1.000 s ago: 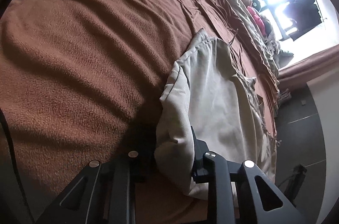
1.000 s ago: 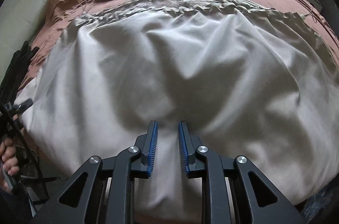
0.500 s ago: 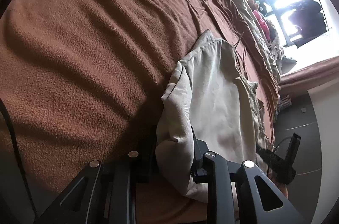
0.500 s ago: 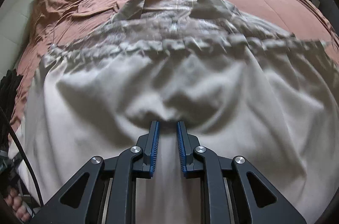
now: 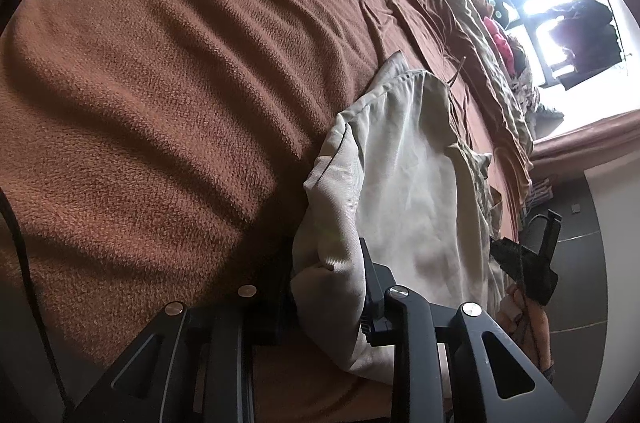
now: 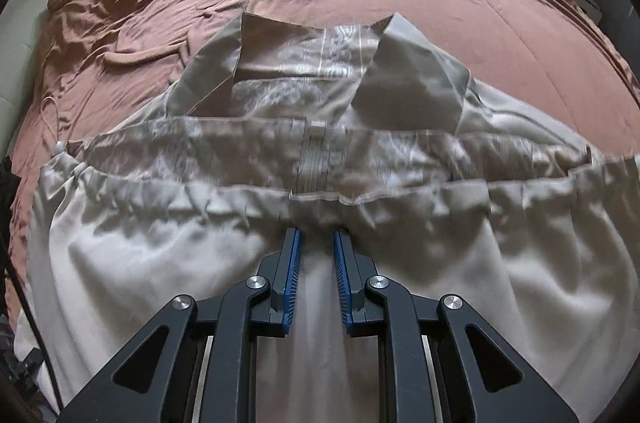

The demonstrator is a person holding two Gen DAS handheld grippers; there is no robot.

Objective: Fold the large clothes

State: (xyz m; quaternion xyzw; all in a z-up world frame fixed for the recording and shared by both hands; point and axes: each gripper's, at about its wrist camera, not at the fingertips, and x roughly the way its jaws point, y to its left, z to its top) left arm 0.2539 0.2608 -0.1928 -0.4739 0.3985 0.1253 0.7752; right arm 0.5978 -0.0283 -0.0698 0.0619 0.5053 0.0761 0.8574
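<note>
Left gripper (image 5: pixel 324 287) clamped on dress (image 5: pixel 404 183) corner, anchoring the edge; right gripper (image 6: pixel 316 243) narrow, fabric between fingers, for folding.

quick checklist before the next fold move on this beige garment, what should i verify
1. Left gripper has cloth: ok, a thick bunch of the beige garment sits between its fingers.
2. Right gripper has cloth: cannot tell, its blue pads stand apart over the fabric with only a flat strip between them.
3. Folded hem lines up across the width: ok, roughly, though it is wrinkled.
4. Collar flaps lie flat: not ok, both stand up.
5. Brown blanket under the fold is smooth: not ok, it is rippled.
</note>
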